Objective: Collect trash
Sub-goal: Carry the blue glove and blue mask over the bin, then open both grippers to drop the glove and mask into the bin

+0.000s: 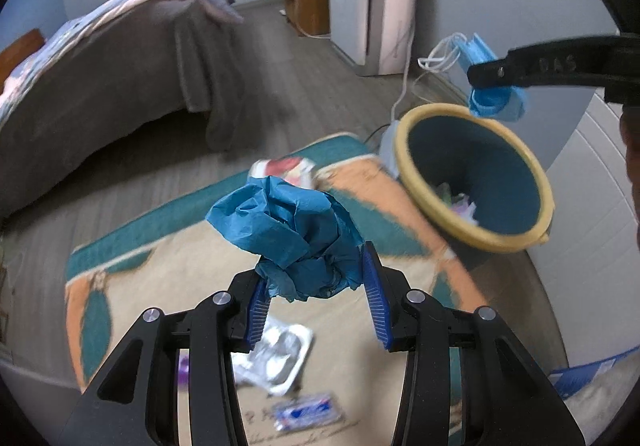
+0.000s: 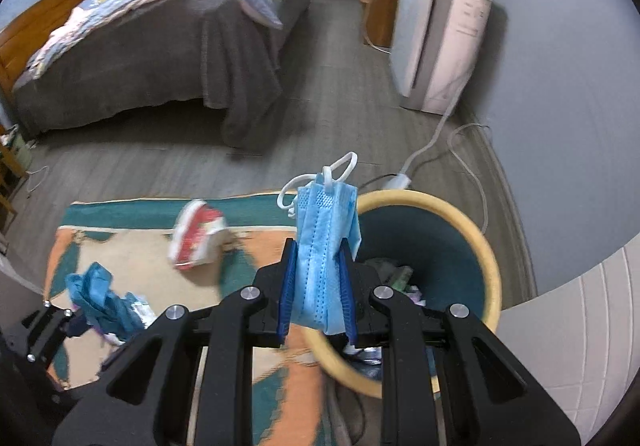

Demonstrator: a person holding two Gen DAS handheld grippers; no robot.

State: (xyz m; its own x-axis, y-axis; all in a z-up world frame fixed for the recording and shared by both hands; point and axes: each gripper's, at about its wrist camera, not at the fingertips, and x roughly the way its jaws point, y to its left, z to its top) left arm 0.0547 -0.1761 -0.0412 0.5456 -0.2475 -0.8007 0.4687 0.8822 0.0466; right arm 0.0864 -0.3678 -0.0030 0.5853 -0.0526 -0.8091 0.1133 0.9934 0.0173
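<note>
Trash inside the bin (image 2: 486, 246) is blurred. Left hand-held gripper (image 1: 316, 298) clamps crumpled blue paper (image 1: 288, 230); right hand-held gripper (image 2: 318, 288) pinches a face mask (image 2: 324, 242). Wrapper (image 1: 308, 412) print unreadable.

The rug (image 1: 192, 270) and the wrappers (image 1: 308, 412) on it are smeared with blur. What lies inside the bin (image 2: 490, 266) is mostly hidden behind the right gripper (image 2: 316, 286).

Each gripper (image 1: 316, 310) (image 2: 316, 292) was matte black plastic with 2 ribbed blue pads (image 1: 376, 298) and 4 round silver screws (image 1: 415, 297).
</note>
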